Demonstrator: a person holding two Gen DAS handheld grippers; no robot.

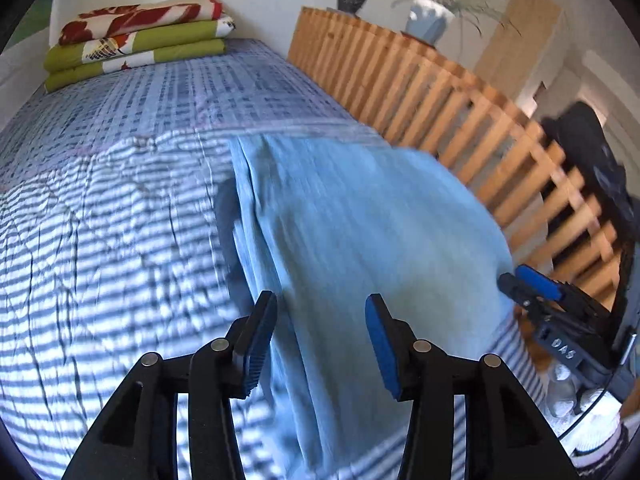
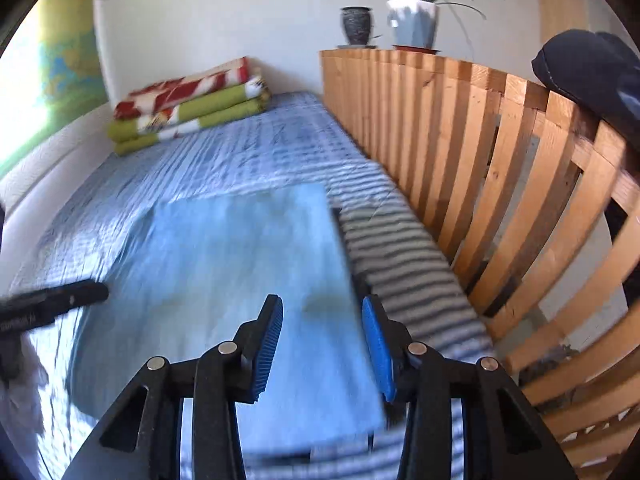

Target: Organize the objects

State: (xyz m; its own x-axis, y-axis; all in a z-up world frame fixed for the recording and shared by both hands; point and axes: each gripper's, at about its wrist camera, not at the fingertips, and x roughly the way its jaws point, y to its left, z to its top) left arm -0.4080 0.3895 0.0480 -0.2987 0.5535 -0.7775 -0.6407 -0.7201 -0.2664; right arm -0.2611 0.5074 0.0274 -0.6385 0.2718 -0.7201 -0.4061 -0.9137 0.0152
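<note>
Daylight from a window (image 2: pixel 24 92) at nine o'clock floods the room, casting striped shadows across the bedspread (image 1: pixel 100 240). Motion blur smears the light blue cloth (image 1: pixel 360 220) at centre. Fisheye distortion bends the wooden slat rail (image 2: pixel 480 160); black vignetting rims both views.

The light blue folded cloth (image 1: pixel 360 216) looks soft, matt and finely creased. Beneath it, the blue-and-white striped quilted bedspread (image 1: pixel 120 208) is puckered cloth, also matt. The slatted pale wooden rail (image 2: pixel 460 152) shows bare, grainy timber. The left tongs (image 1: pixel 320 344) and right tongs (image 2: pixel 322 350) are matt black plastic with ribbed blue pads and shiny metal pins. The stacked green, red and white patterned blankets (image 2: pixel 188 112) are smooth cloth.
</note>
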